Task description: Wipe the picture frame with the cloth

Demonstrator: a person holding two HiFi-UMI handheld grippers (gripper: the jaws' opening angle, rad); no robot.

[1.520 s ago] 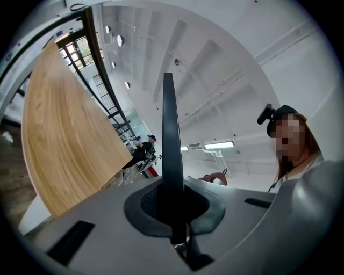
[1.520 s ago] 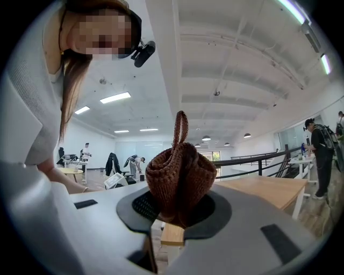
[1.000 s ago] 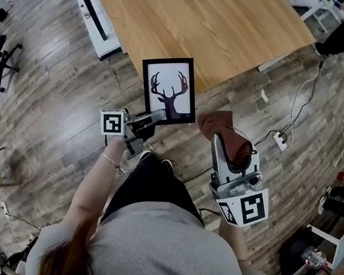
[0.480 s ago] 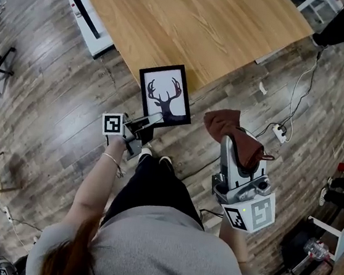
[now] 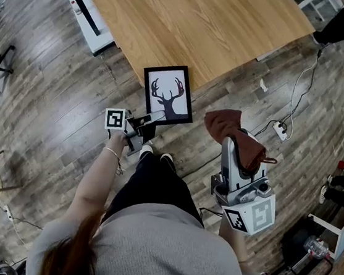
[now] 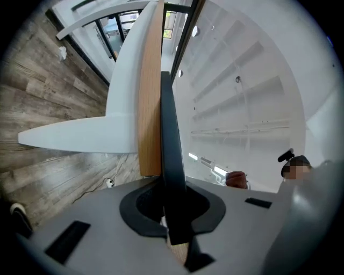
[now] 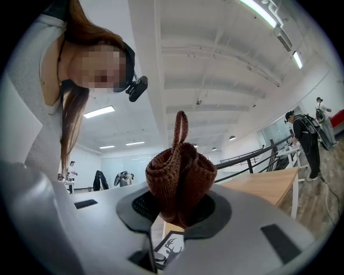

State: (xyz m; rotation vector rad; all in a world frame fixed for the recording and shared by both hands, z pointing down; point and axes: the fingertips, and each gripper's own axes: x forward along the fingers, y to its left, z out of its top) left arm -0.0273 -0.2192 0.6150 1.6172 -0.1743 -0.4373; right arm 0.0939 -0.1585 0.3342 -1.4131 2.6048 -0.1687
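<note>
Left gripper pinches the frame by its bottom edge, in the air. It is stiff, light and probably fragile-faced. Right gripper clamps the cloth just beside it — soft, bunched.

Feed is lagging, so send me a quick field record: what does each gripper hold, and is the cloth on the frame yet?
left gripper: shut on the picture frame, gripped at its lower edge
right gripper: shut on the cloth, bunched between the jaws
cloth and frame: apart, not touching
frame place: held up over the floor, just off the wooden table
wiping: not yet begun
</note>
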